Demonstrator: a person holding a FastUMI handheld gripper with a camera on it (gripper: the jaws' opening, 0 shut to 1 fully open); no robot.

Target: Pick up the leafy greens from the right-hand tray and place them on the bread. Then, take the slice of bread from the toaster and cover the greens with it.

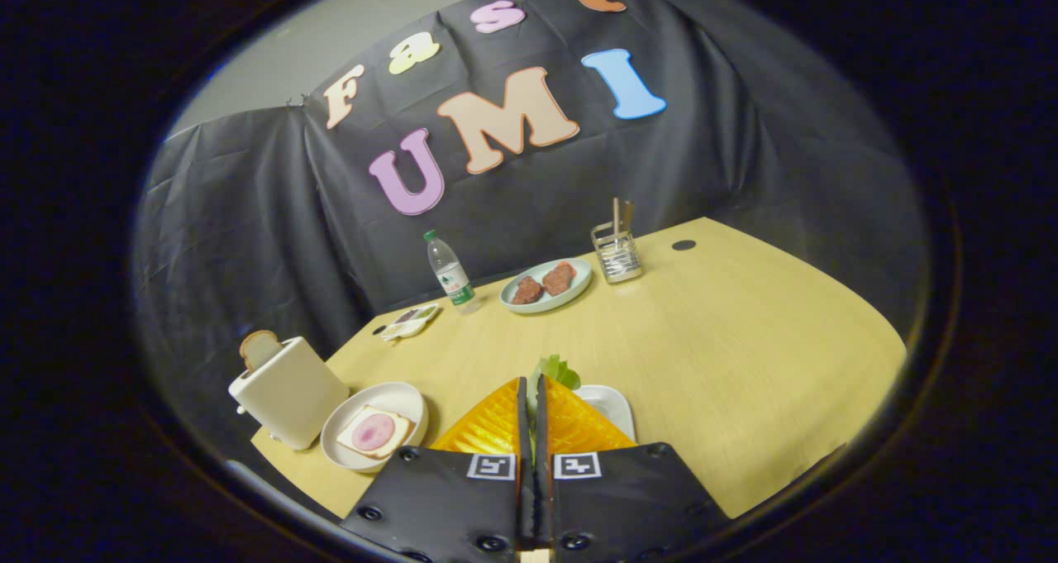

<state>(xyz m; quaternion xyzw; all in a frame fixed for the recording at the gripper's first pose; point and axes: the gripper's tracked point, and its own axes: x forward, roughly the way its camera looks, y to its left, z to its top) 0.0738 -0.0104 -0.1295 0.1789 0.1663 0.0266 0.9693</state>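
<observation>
My gripper (531, 381) is shut on the leafy greens (557, 372); the leaves stick out just past the fingertips, and a thin strip of green shows in the slit between the fingers. Right behind the fingers lies the white right-hand tray (610, 404), mostly hidden by them. To the left of the fingers a white round plate (413, 402) holds a slice of bread (395, 437) topped with a pink round of ham (372, 431). Further left stands the cream toaster (289, 393), with a slice of bread (259, 348) poking out of its slot.
Far across the wooden table (727, 356) are a pale blue plate (579, 286) with two brown meat pieces, a water bottle (449, 274), a wire holder (618, 253) with utensils and a small tray (411, 321). The toaster stands close to the table's left edge.
</observation>
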